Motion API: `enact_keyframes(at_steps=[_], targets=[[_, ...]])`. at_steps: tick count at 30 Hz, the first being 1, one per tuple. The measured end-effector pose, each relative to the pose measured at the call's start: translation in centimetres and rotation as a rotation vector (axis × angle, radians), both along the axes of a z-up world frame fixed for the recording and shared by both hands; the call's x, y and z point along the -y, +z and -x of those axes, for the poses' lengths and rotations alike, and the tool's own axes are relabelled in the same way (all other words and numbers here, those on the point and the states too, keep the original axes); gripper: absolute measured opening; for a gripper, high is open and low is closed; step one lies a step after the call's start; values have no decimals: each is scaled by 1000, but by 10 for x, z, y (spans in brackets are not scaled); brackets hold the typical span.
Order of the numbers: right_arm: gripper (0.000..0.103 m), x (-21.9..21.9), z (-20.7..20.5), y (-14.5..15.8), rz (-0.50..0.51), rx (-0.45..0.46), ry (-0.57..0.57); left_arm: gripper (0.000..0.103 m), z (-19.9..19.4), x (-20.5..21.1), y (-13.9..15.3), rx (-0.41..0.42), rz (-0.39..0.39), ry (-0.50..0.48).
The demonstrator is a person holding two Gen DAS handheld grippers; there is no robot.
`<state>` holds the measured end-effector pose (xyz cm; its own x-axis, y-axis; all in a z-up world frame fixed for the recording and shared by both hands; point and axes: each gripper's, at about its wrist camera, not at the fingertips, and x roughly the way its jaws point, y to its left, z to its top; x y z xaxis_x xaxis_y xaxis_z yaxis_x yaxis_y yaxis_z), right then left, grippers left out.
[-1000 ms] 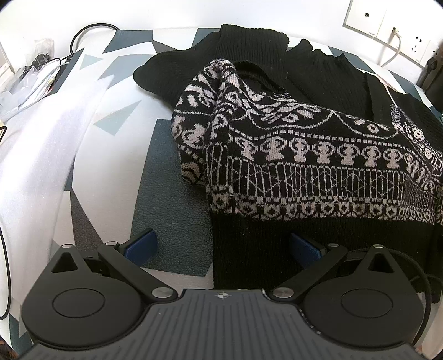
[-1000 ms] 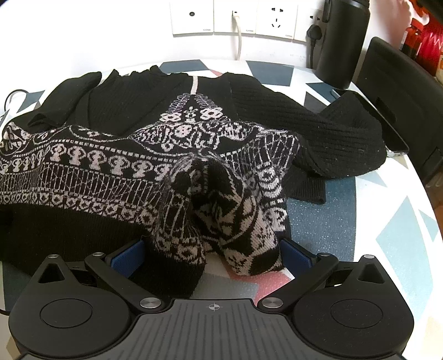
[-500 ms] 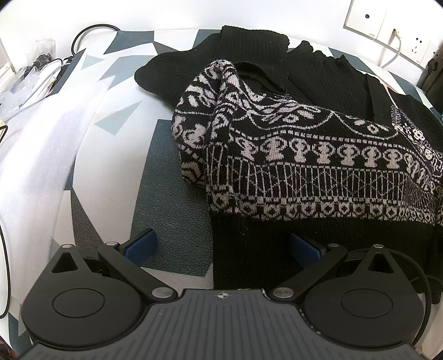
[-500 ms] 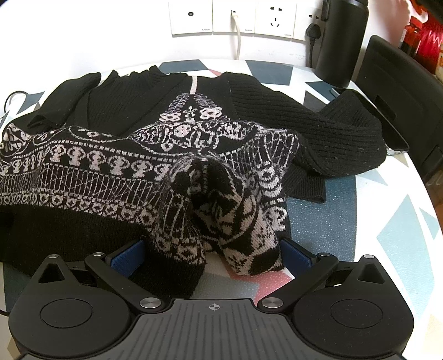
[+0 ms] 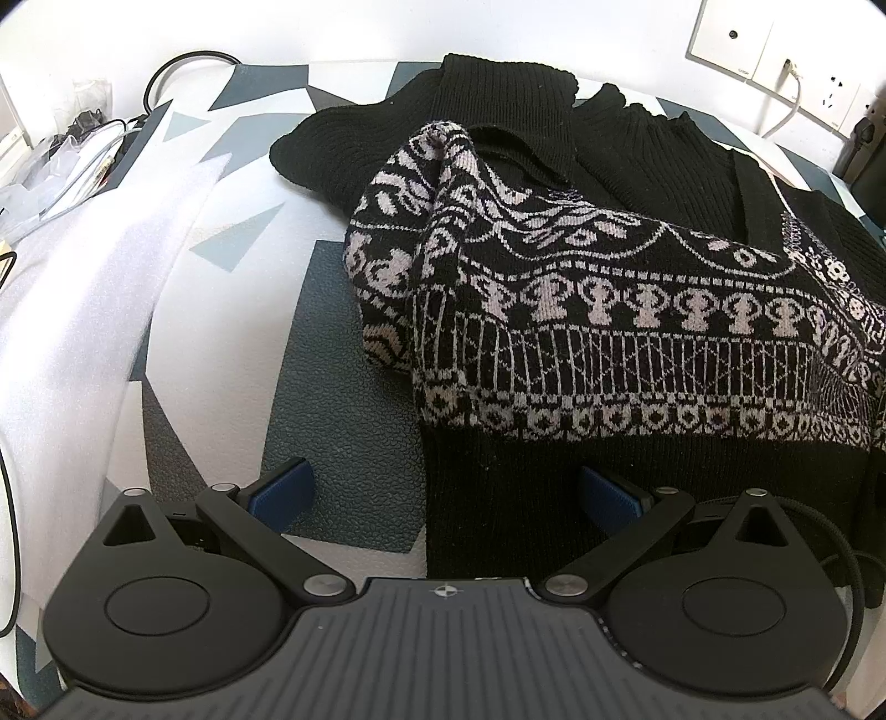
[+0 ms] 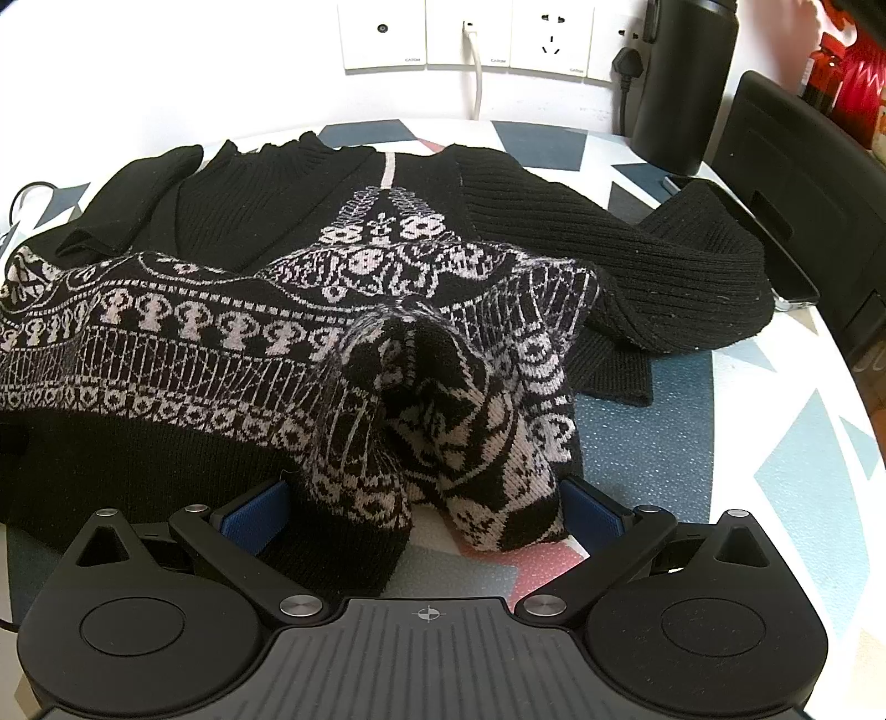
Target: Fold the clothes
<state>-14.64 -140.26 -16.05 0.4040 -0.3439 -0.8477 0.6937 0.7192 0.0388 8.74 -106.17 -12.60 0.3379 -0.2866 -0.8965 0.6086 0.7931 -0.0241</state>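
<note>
One sweater point(image 5: 609, 332) fills the middle of the bench point(image 5: 232, 310), black knit with a broad band of pale pattern across it, and it lies rumpled, not flat. From the right wrist view the sweater point(image 6: 232, 343) shows its plain black hem nearest the camera, the patterned band above that, and a ribbed black sleeve point(image 6: 653, 277) thrown out to the sweater's right side, its end resting just beside a dark flat device at the bench edge. A bunched patterned fold point(image 6: 443, 421) humps up at the sweater's near right corner, right between the blue pads of the right tool point(image 6: 421, 515), which stands wide apart and grips nothing. Over on the other side, the left tool point(image 5: 443, 493) is spread wide too, with the sweater's black hem corner lying between its pads; one blue pad point(image 5: 282, 493) sits over bare bench beside the hem, the other point(image 5: 609, 495) over the black knit. No cloth is pinched. Beyond the sweater's left side lies a white foam sheet point(image 5: 83, 288), with cables point(image 5: 183, 72) and clear packaging past that. Behind the sweater, wall sockets point(image 6: 476, 33) line the white wall, one with a white plug and cord in it, and a black cylindrical container point(image 6: 681, 83) stands at the sweater's far right.
</note>
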Motion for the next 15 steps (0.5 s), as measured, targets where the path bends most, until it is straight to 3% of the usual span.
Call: enact_keyframes(at_steps=[15], targets=[[102, -2, 0, -2, 6, 4, -5, 103, 3, -3, 0, 18, 14, -17]])
